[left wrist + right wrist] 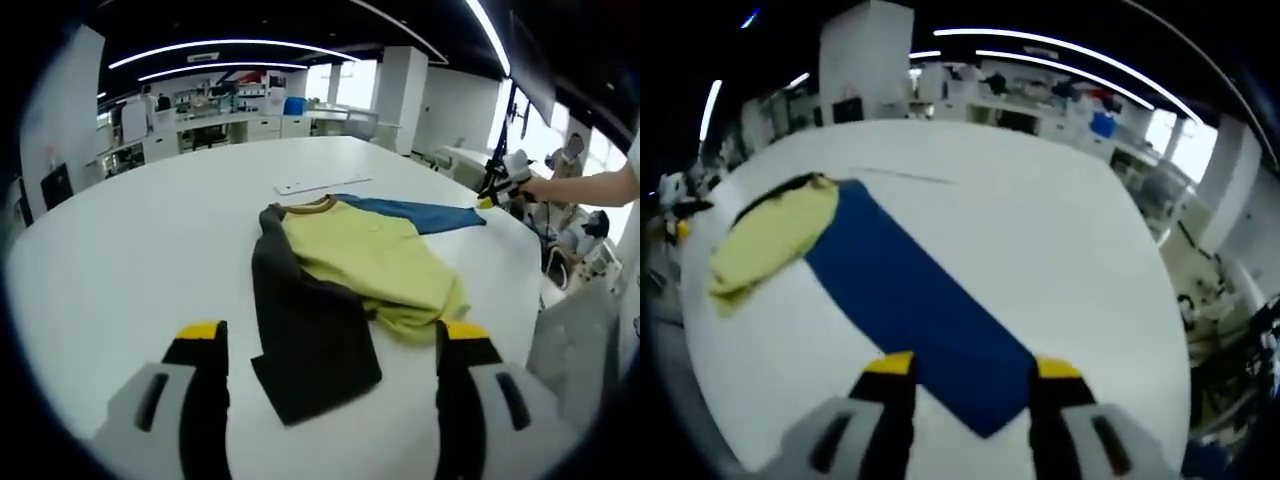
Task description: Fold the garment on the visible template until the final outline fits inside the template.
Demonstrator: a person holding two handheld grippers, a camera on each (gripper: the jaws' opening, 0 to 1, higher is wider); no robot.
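Note:
A shirt with a yellow-green body (370,250) lies flat on the white table (150,240). Its dark grey sleeve (305,330) stretches toward my left gripper (332,335), whose jaws stand wide open on either side of the cuff, above the table. Its blue sleeve (420,213) runs to the far right, where my right gripper (503,187) sits in a person's hand. In the right gripper view the blue sleeve (910,300) reaches from the yellow-green body (775,235) down between the spread jaws of my right gripper (973,368), which is open over the cuff.
A thin white strip (322,184) lies on the table just beyond the collar and appears as a thin line (902,176) in the right gripper view. The table's edge (535,300) curves close on the right. Desks and shelves (220,115) stand far behind.

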